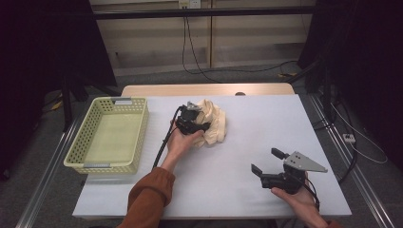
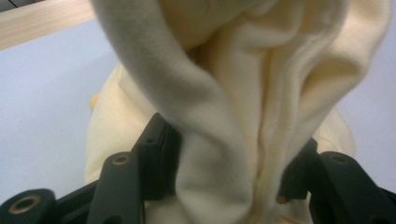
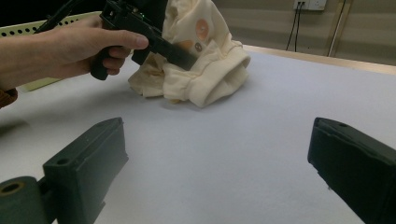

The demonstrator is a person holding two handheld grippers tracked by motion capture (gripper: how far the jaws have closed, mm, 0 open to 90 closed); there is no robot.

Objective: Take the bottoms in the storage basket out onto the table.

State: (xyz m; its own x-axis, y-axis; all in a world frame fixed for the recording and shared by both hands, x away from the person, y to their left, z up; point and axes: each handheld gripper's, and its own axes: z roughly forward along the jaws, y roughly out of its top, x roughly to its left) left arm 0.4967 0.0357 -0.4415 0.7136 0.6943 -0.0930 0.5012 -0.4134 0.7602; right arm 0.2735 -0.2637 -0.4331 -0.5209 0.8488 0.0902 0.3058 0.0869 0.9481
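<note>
the cream garment (image 1: 212, 122) lies bunched in a soft heap at the centre of the high view, on the white table cover (image 1: 266, 142), well apart from the perforated basket (image 1: 138, 124) at the left of the frame. in the left gripper view a thick fold of the garment (image 2: 219, 121) stands between the two black jaws, running from the bottom centre to the top of the frame. the left gripper (image 1: 193, 124) sits at the lower left edge of the heap in the high view. whether its pads press the fold or merely flank it cannot be told.

procedure note: take the fold deep between the pads, not at its edge. if the garment is bound for the basket, lift until the trailing cloth clears the table, or it may drag.

the right gripper (image 1: 267, 165) rests at the lower right of the high view, jaws spread and unloaded. in the right gripper view the garment (image 3: 205, 70) lies at upper centre, beyond the right gripper's jaws, with bare table cover between.
</note>
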